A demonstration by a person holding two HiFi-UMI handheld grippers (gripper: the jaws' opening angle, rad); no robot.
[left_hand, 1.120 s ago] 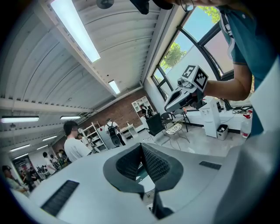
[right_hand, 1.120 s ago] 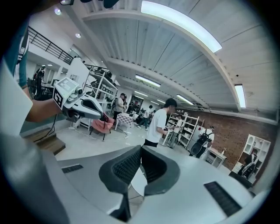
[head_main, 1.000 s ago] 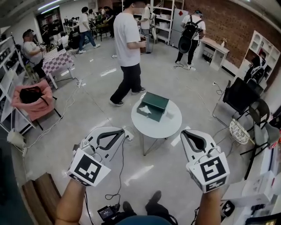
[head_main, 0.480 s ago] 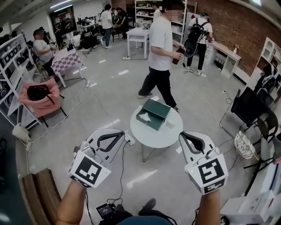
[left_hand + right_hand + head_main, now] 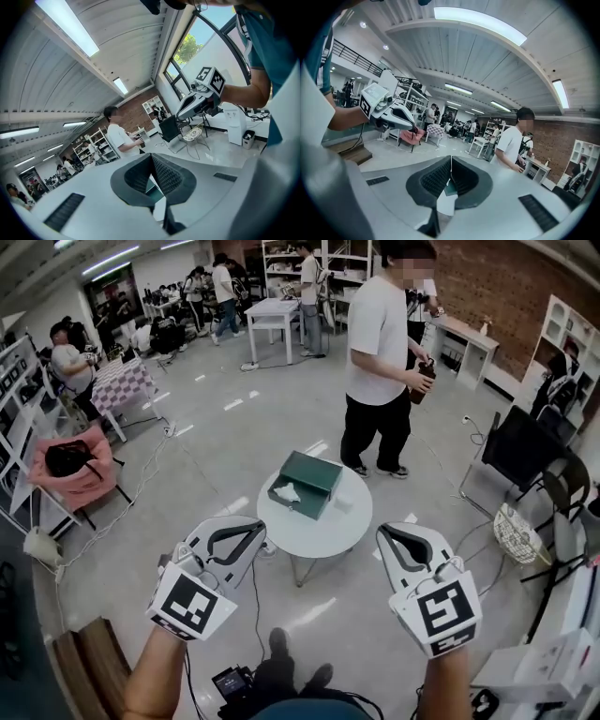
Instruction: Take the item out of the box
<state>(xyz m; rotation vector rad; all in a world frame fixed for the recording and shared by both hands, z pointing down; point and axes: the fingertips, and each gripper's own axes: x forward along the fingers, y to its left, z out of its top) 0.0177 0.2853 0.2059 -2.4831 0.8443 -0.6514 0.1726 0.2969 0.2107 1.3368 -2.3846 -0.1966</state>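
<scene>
Both tools are closed and empty. The left gripper [image 5: 255, 532] has its jaws pressed tip to tip with nothing between them, and the right gripper [image 5: 385, 535] looks the same in its own view. They hang side by side over the floor, well short of the work.

The green box [image 5: 315, 475] sits on the small round table [image 5: 323, 531], toward its far left part. Something white [image 5: 285, 491] shows at the box's near-left opening, and I take that for the item. Nothing has been touched yet, so this looks like the approach.

What could go wrong from here:

- Closed jaws will only shove the box if they reach it shut, so they need opening first.
- The box looks light and the table is small. Pulling with one tool alone could drag the box along or slide it off the edge, so the other tool probably has to hold it down.
- If the white item is soft paper, a shallow pinch may tear it or slip off.
- A person [image 5: 380, 343] stands just beyond the table on the far right, close enough to be bumped.
- A cable [image 5: 254, 596] runs across the floor on the near side of the table, where a foot could catch it.
</scene>
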